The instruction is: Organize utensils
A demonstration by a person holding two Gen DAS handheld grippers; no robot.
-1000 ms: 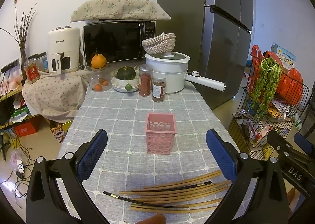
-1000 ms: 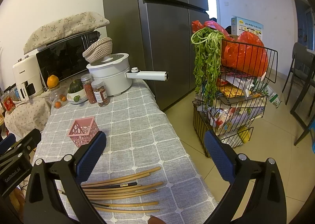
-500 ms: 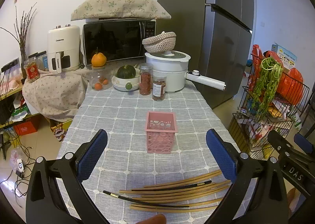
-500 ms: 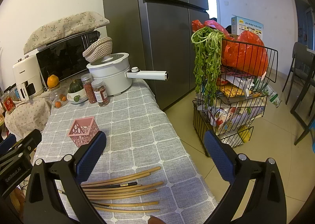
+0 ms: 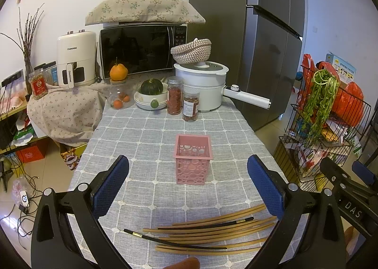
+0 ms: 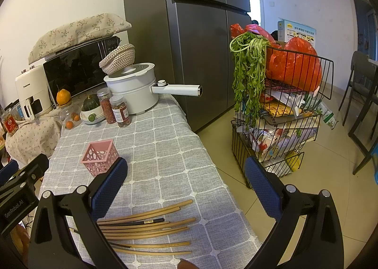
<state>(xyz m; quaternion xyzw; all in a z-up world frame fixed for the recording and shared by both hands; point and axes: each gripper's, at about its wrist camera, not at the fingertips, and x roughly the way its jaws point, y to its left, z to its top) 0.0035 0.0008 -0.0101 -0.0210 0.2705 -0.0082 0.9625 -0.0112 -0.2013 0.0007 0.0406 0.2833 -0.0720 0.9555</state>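
Both grippers hover spread wide and holding nothing over the near edge of a table w/ a gray checked cloth (image 5: 165, 132). L gripper (image 5: 187, 184), blue pads apart, frames a pink perforated basket (image 5: 193, 159) standing upright mid-table; R gripper (image 6: 185, 182), likewise released, hangs partly past the table's right edge over the floor. A loose fan of bamboo chopsticks (image 5: 212, 228) lies along the near edge, w/ two black chopsticks (image 5: 174, 241) mixed in; their right ends are cut off behind the L gripper's right finger, and in the R wrist view their left ends vanish behind that gripper's left finger. Exact count is hard to make out where sticks overlap. At the far edge: a white pot (image 5: 203, 87), two jars (image 5: 183, 101). A wire rack (image 6: 283, 127) stands beside the table.
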